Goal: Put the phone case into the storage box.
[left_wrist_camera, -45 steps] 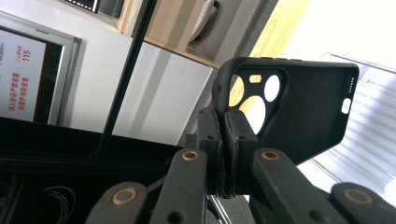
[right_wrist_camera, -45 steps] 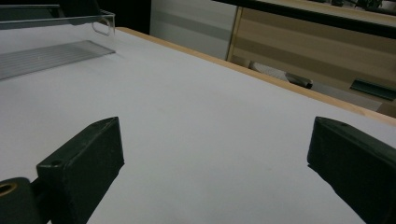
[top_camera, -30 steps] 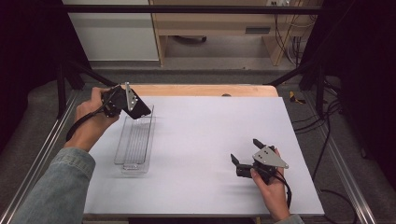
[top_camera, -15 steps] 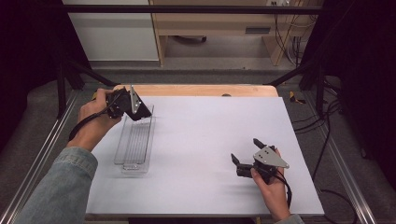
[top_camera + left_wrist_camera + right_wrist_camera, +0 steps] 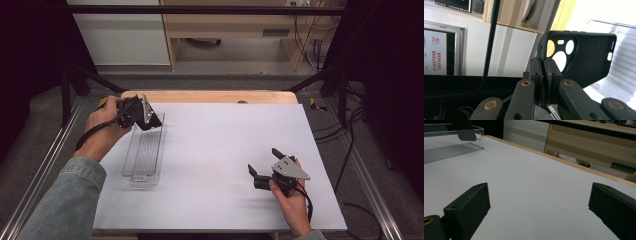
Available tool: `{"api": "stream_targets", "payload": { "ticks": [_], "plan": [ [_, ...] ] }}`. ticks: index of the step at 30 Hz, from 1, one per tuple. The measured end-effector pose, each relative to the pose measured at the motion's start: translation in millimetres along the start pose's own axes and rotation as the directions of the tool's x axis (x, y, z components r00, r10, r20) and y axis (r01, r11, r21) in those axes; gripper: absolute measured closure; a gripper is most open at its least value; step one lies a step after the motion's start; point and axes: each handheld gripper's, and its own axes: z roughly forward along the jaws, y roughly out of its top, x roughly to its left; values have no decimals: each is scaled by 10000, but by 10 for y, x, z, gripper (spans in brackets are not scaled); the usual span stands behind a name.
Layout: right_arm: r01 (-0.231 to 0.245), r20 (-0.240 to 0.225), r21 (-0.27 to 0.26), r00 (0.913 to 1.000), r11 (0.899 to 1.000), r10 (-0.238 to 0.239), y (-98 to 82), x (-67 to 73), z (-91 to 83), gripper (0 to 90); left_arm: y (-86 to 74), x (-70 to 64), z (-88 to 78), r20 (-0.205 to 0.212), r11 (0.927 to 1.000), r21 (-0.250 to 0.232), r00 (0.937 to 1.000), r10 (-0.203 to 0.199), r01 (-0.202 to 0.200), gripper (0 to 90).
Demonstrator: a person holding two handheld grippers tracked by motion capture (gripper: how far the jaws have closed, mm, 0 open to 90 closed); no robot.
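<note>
Phone case carried over the far end of the clear tray

The left gripper (image 5: pixel 543 75), jaws pinched together on the edge of a black soft phone case with round camera cut-outs (image 5: pixel 584 58), has drifted slightly toward the near side since a second ago, and the case now hangs just beyond its jaws, over the far end of the clear ribbed plastic tray (image 5: pixel 145 155). Likely next: lowering it in. The right gripper (image 5: pixel 265 167), jaws apart and empty, rests unmoved on the white table (image 5: pixel 225 135).

bare white table (image 5: pixel 220 150) between the hands, clear tray (image 5: pixel 145 155) walling its left side
</note>
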Motion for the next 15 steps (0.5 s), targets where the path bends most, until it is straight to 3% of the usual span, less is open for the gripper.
{"api": "stream_targets", "payload": {
  "ticks": [15],
  "plan": [
    [-21,15,-7,10000,10000,21,1,-3,-1,38,67,-32,25,-40,9989,-11,9989,472,-473,858]
  ]
}}
